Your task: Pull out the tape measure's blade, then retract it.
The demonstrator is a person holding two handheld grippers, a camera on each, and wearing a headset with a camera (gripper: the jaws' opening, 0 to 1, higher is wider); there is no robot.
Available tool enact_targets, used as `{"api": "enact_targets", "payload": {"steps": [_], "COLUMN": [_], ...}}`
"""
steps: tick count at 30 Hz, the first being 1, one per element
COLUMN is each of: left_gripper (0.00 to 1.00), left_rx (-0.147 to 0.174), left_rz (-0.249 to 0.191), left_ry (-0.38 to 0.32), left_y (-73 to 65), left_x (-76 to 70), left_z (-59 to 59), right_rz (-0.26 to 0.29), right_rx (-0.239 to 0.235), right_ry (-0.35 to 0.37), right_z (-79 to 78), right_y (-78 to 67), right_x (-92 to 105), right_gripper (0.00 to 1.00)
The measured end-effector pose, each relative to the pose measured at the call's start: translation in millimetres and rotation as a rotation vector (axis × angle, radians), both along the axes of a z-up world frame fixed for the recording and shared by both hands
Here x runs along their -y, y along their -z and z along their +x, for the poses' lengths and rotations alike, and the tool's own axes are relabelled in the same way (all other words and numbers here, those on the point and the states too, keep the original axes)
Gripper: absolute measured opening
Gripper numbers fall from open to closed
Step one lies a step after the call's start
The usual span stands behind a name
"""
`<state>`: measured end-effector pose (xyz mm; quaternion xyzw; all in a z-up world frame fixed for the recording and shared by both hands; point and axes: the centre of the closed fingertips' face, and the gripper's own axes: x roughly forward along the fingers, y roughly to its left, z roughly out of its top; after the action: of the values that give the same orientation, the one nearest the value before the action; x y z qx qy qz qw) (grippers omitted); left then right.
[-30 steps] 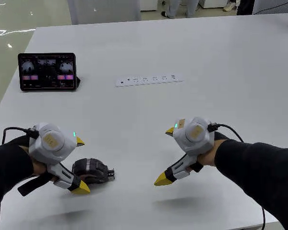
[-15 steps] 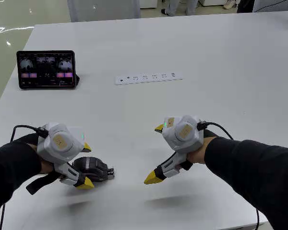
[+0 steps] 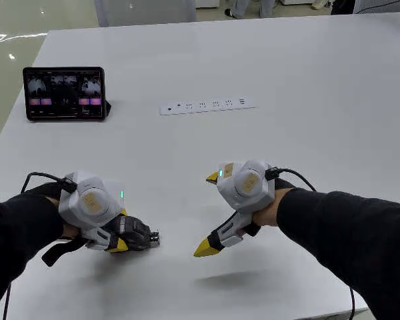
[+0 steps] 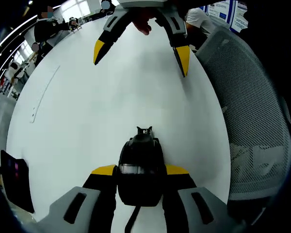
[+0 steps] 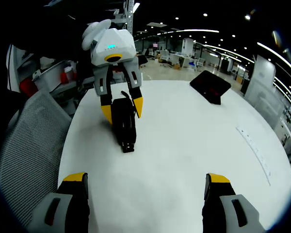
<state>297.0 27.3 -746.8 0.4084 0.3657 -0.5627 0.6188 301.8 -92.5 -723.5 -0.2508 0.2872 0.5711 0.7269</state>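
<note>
The black tape measure (image 3: pixel 136 233) lies on the white surface (image 3: pixel 307 120) at about 7 o'clock in my head view, its blade tip at the case mouth, pointing to 3 o'clock. My left tongs (image 3: pixel 121 229) are clamped on the case, one jaw on each side. My right tongs (image 3: pixel 209 213) are spread wide with nothing between them, well apart at 3 o'clock of the tape. A tablet (image 3: pixel 65 93) stands at 10 o'clock and a power strip (image 3: pixel 207 105) lies at 12.
</note>
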Motion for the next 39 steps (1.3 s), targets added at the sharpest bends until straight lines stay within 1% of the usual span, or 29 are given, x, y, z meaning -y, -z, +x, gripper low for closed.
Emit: {"api": "enact_targets", "payload": {"steps": [1,3,7,9,12,17,19,21,24,25,27,28,30,31,32,33,36,39], "left_gripper": [0.32,0.31,0.31,0.31,0.31,0.31,0.31,0.31,0.31,0.31,0.31,0.31,0.31,0.31,0.31,0.31,0.31,0.31], "left_rx": [-0.004,-0.011,-0.013,-0.018,-0.017,-0.02,-0.007,-0.002,-0.006,-0.01,-0.013,-0.014,-0.012,-0.009,-0.007,-0.005,-0.003,-0.004], "left_rz": [-0.001,-0.005,-0.008,-0.012,-0.02,-0.027,-0.028,-0.031,-0.038,-0.039,-0.037,-0.038,-0.045,-0.047,-0.05,-0.054,-0.066,-0.072], "left_ry": [-0.002,-0.011,-0.017,-0.032,-0.031,-0.035,-0.032,-0.034,-0.044,-0.046,-0.047,-0.05,-0.056,-0.056,-0.057,-0.059,-0.067,-0.069], "left_y": [-0.7,-1.2,-1.9,-2.6,-3.6,-4.1,-3.7,-3.4,-3.2,-2.9,-2.4,-2.1,-1.5,-1.0,-0.9,-1.1,-0.9,-0.7], "left_x": [-0.2,-0.1,0.7,0.8,1.4,1.8,2.6,2.5,2.4,2.4,2.8,3.3,3.6,3.4,3.3,3.4,3.5,3.7], "left_z": [-0.4,-1.2,-2.3,-2.8,-3.4,-3.8,-3.2,-2.8,-2.3,-1.6,-1.4,-1.3,-0.5,-0.3,-0.3,-0.5,-0.1,0.3], "right_rz": [-0.007,-0.008,-0.005,-0.006,-0.009,-0.007,-0.002,-0.005,-0.005,-0.001,-0.006,-0.012,-0.001,-0.006,-0.023,-0.031,-0.025,-0.024], "right_rx": [0.006,0.004,0.005,0.003,0.0,-0.018,-0.037,-0.037,-0.046,-0.056,-0.066,-0.066,-0.077,-0.073,-0.057,-0.052,-0.054,-0.052], "right_ry": [-0.009,-0.011,-0.017,-0.024,-0.033,-0.049,-0.055,-0.063,-0.068,-0.058,-0.048,-0.042,-0.041,-0.05,-0.064,-0.078,-0.096,-0.111], "right_z": [0.4,0.5,1.7,2.9,1.9,-2.5,-5.9,-7.8,-8.8,-9.0,-9.2,-10.2,-12.9,-13.8,-13.6,-15.1,-16.7,-16.3], "right_y": [0.5,0.0,-0.5,1.0,4.7,12.1,15.1,17.3,19.6,20.5,22.6,24.6,26.7,27.9,29.6,31.2,32.6,33.7], "right_x": [-1.1,-3.0,-7.3,-10.0,-14.8,-27.7,-33.2,-37.0,-42.1,-44.2,-45.8,-47.3,-51.3,-52.0,-51.1,-51.9,-55.5,-60.1], "right_gripper": [0.99,0.99,0.99,0.99,0.99,0.99,0.99,0.99,0.99,0.99,0.85,0.83,0.85,0.83,0.78,0.75,0.69,0.61]}}
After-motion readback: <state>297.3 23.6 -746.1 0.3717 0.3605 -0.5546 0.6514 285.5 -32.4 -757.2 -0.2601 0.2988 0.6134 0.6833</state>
